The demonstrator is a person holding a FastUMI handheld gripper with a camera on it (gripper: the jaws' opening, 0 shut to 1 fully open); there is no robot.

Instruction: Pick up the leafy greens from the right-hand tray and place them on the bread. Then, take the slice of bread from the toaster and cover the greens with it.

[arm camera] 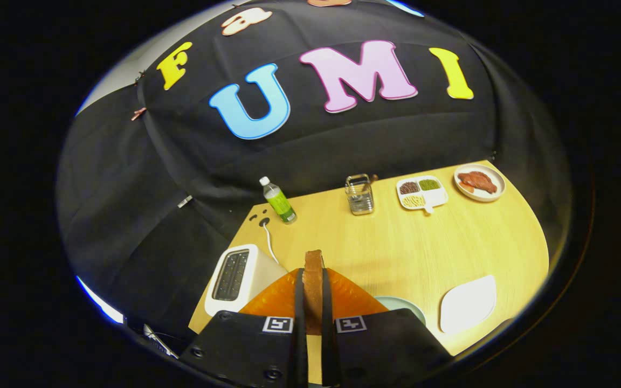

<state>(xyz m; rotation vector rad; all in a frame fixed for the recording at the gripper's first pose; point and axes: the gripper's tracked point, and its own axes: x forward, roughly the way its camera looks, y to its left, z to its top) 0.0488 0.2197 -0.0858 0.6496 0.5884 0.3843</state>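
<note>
Gripper view. One gripper (313, 291), low centre of the frame, its two fingers (299, 302) drawn close together and pressing on either face of one slice of bread (314, 285). The slice stands on edge, upright, brown crust at top, poking up past the fingertips.

One toaster (233, 277), white, lower left, just left of the fingers; one dark slot visible on top, nothing seen standing in it. One white cord (269, 242) runs from behind the toaster up to a dark outlet (260, 218) in the wooden table (397, 248).

One pale white tray (468, 303), lower right; its surface looks bare. One rim of a pale green plate (399, 303) shows just right of the fingers, mostly hidden behind the gripper body; cannot tell what lies on it. The greens cannot be made out from here.

Far side of the table, left to right across mid-frame: one bottle (278, 200) with green label, tilted in the fisheye; one clear glass holder (359, 195); one divided dish (421, 192) with three compartments filled; one round plate (479, 182) carrying reddish-brown meat slices.
</note>
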